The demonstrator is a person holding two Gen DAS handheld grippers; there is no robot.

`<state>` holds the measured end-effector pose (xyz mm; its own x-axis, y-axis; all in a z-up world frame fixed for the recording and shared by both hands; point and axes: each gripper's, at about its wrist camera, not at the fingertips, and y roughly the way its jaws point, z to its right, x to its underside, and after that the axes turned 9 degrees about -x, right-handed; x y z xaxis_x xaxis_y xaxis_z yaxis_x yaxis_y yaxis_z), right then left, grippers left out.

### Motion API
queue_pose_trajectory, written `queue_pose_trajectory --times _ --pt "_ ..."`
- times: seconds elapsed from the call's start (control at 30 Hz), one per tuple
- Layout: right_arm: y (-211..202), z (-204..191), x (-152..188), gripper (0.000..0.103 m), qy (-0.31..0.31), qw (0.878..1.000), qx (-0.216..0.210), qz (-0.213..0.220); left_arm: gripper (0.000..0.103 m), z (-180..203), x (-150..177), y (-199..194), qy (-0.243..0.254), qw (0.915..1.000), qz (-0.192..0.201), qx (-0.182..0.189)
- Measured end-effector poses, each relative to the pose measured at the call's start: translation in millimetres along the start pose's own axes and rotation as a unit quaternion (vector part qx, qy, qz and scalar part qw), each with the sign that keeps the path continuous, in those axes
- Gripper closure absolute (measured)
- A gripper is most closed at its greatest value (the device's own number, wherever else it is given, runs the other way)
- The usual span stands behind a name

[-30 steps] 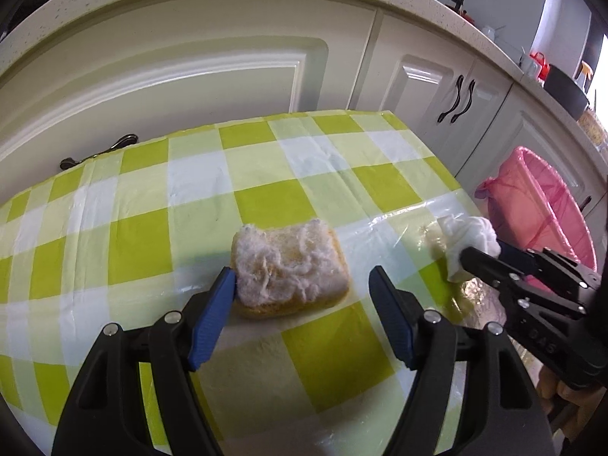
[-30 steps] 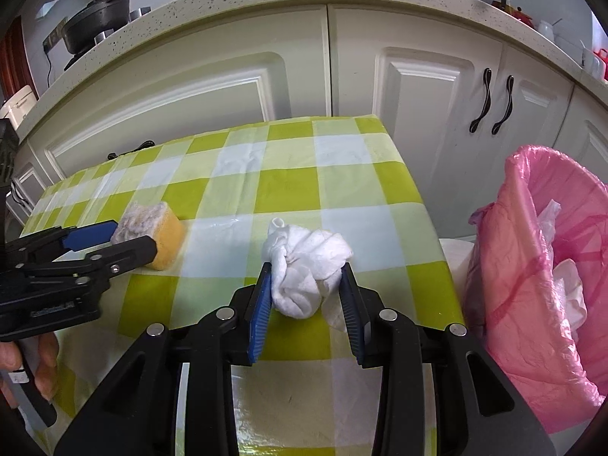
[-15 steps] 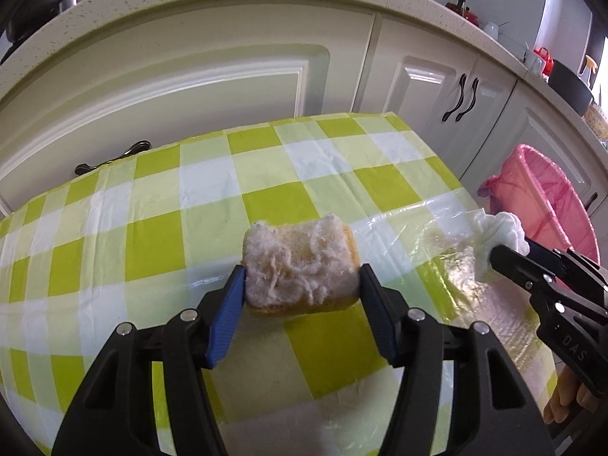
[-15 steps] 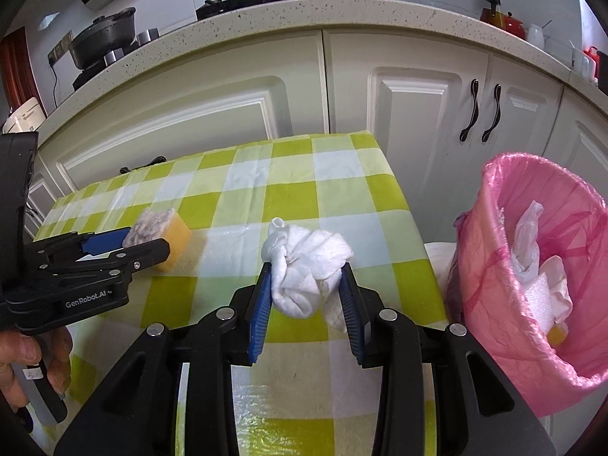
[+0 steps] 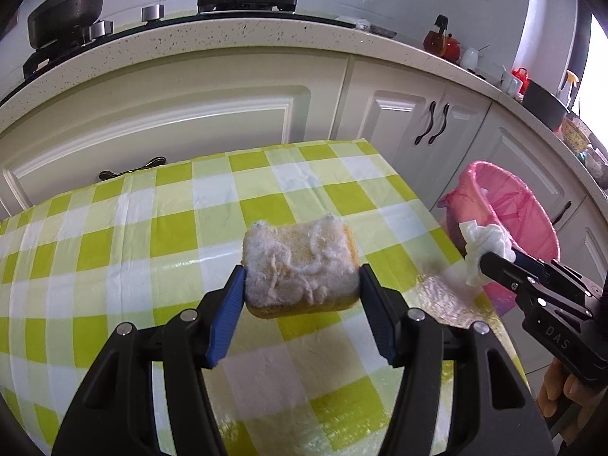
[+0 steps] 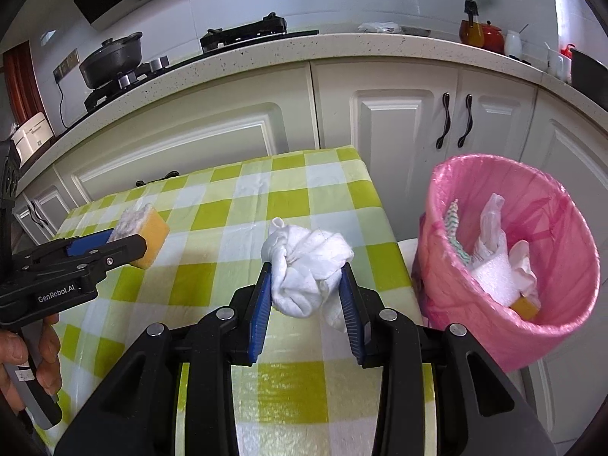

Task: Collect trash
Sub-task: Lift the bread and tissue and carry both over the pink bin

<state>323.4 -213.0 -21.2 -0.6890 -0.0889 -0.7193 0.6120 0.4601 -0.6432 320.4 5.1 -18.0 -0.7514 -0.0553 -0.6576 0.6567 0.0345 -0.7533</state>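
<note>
My left gripper (image 5: 302, 279) is shut on a worn yellow sponge (image 5: 300, 266) with a frayed white top, held clear above the checked tablecloth (image 5: 114, 250). The same sponge (image 6: 142, 230) shows at the left of the right wrist view, in the left gripper (image 6: 121, 243). A crumpled white cloth wad (image 6: 306, 266) is pinched between the blue pads of my right gripper (image 6: 306, 285), also lifted off the table. In the left wrist view the wad (image 5: 484, 245) and right gripper (image 5: 494, 262) hang near the table's right edge, beside the pink bin (image 5: 509, 205).
The pink-lined bin (image 6: 562, 228) stands on the floor right of the table and holds white tissues, a striped scrap and a yellow piece. White cabinets (image 6: 399, 121) and a speckled counter (image 6: 342, 49) with a stove and pots lie behind. A black cable (image 5: 133, 167) lies past the table's far edge.
The left gripper's jaws closed on the sponge and lifted it off the cloth. The right gripper rose with the white wad, and more of the counter and bin came into view.
</note>
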Motion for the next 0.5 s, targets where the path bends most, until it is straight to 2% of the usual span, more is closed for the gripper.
queue_pose_trajectory --times 0.27,0.5 --pt "-43.0 3.9 22.6 0.069 0.01 1.0 0.004 0.013 0.045 22.7 15.4 -36.7 0.005 0.9996 0.018 0.02" --pt "-81.0 22.5 39.4 0.069 0.023 0.999 0.015 0.026 0.045 54.6 15.5 -66.8 0.019 0.9977 0.042 0.049"
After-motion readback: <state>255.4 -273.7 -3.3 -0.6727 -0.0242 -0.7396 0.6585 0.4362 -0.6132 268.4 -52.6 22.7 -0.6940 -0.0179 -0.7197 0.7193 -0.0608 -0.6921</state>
